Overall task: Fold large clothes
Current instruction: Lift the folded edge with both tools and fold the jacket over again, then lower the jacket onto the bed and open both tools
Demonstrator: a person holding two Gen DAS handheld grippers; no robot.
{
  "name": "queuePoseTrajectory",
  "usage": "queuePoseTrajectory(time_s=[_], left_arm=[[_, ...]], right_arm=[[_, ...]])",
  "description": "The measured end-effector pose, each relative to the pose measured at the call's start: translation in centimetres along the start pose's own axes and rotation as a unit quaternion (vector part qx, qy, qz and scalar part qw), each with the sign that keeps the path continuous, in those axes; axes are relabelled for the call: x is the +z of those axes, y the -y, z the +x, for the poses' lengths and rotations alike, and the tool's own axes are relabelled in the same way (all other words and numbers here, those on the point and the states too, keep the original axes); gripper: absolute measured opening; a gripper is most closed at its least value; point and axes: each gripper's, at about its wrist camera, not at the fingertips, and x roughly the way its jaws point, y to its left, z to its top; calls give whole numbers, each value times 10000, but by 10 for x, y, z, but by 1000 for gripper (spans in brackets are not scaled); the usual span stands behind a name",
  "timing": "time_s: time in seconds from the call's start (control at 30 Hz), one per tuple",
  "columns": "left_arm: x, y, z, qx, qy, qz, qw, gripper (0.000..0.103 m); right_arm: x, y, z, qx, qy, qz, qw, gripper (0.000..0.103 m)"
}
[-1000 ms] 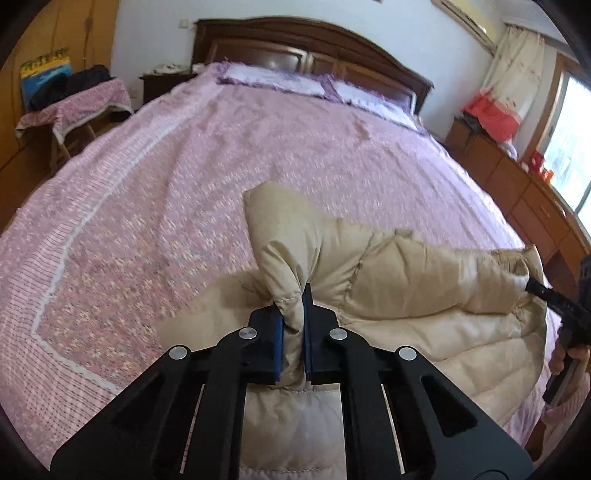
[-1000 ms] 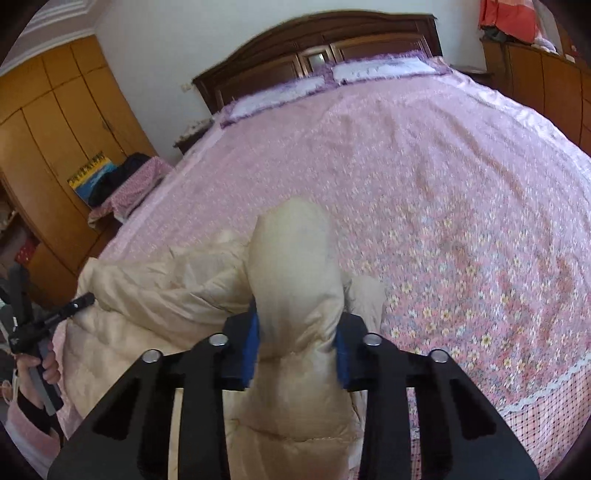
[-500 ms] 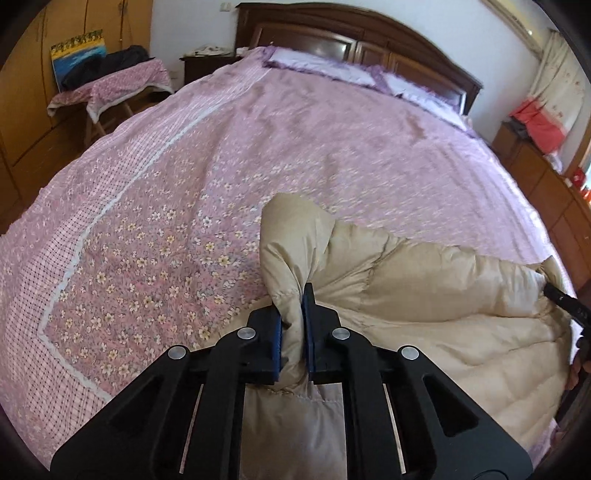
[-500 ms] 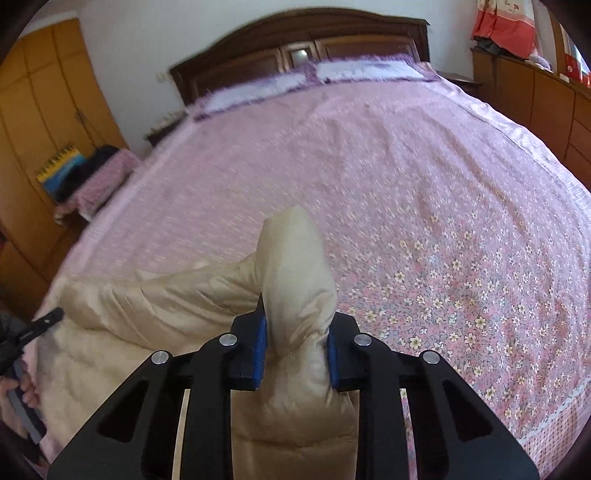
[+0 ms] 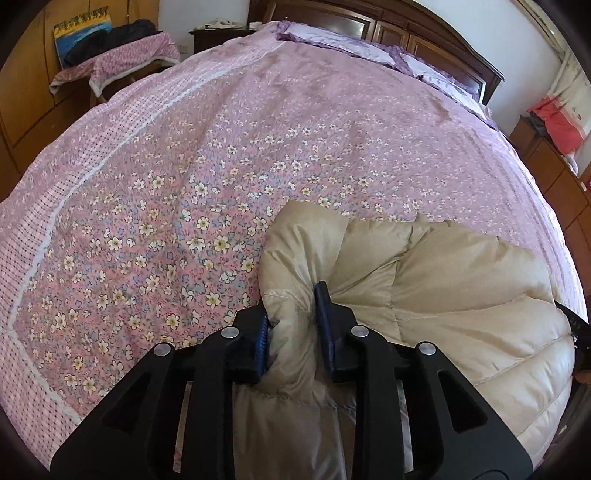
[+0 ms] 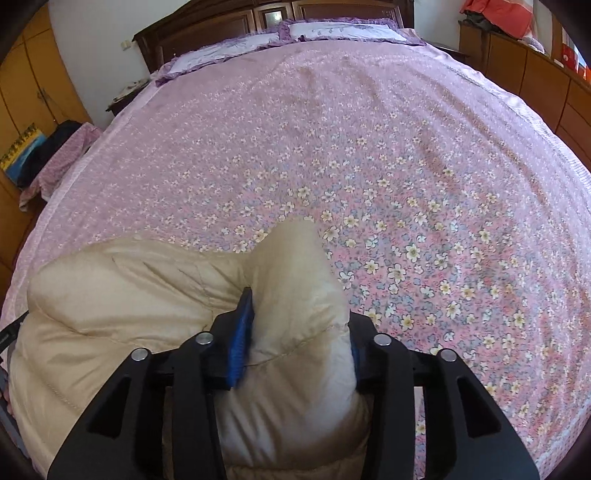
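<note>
The beige down jacket (image 5: 436, 295) is lying puffed up at the near edge of the bed, on the pink floral bedspread (image 5: 177, 206), and its long axis is running crosswise between the two hands, so each gripper is sitting at one end of the same folded edge. The left gripper (image 5: 293, 325) is pointing steeply down at the jacket's left end, where a pinched ridge of quilted fabric is rising between its blue pads (image 5: 324, 314); its jaws are opening, and the fabric is still sitting between them, bulging out as the squeeze is easing. The right gripper (image 6: 297, 339) is angling down in the same way at the jacket's right end, seen there as a thick beige lobe (image 6: 295, 266) standing up between its blue pads (image 6: 242, 332); these jaws are opening too, with the padded cloth filling the gap and still touching both sides. Neither hand is nearer than the other: both are lying right over the garment, the bulk of it spreading inward from each gripper toward the other, with bare bedspread stretching ahead toward the pillows (image 6: 332, 31) and headboard. Judging from this, the coming move is probably a release of the laid-down fold, and it is depending on both ends dropping level so the edge stays straight.
</note>
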Motion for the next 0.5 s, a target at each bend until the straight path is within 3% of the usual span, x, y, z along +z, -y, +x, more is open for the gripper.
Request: queuePoseTrajectory(time_s=[0.13,0.2,0.27,0.4,0.5], left_arm=[[2,2,-7,261,84,1,9996,43],[3,2,-15,325,135,37,9994,50],[3,-1,-27,319,207,64,9993,59],[-2,-1,-57,154,337,184,9991,74],[-8,5,-82,49,380,398,9985,78]], right_arm=[[-1,1,1,20,-29,66,10000,47],[0,2,0,-32,-87,39,9999,58],[0,3,-2,-96,-143,56,9998,65],[1,16,-24,165,-55,206,9996,70],[-2,19,-55,67,194,-33,9998,79]])
